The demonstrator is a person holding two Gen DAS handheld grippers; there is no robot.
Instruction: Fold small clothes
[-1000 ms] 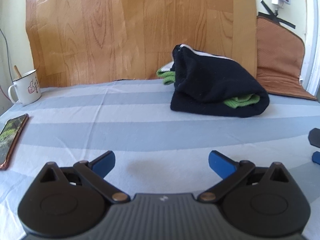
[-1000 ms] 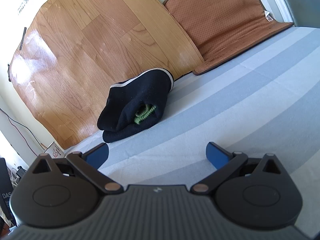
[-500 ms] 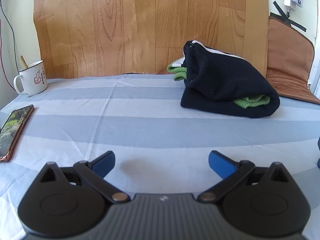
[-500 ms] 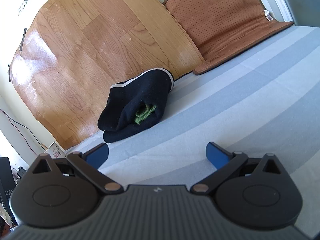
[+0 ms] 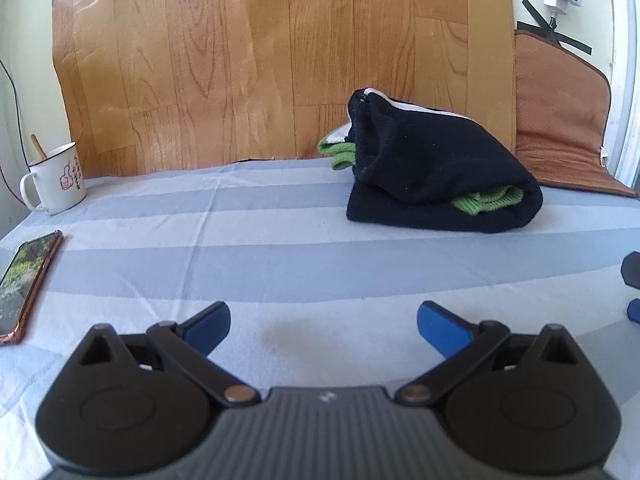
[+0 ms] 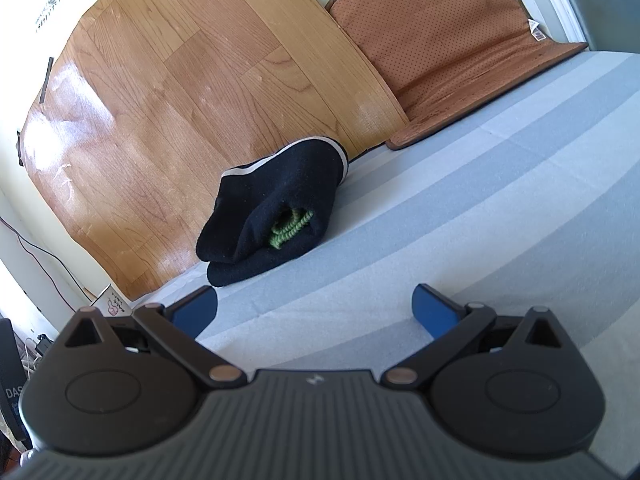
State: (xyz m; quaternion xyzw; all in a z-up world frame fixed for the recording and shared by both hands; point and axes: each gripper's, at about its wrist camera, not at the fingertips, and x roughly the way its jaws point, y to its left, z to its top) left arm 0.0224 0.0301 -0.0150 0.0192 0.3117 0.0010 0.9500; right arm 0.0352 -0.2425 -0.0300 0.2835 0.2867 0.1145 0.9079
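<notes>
My left gripper (image 5: 323, 326) has a ribbed dark grey body with a small pale logo at its centre, two round black housings with triangular cut-outs, and black link arms pinned by coppery rivets. The fingertips (image 5: 440, 326) are flat blue pads. My right gripper (image 6: 314, 308) looks the same, as far as the fisheye lets me judge.

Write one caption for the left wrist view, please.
Open left hand-held gripper above striped sheet, facing folded black garment.
</notes>
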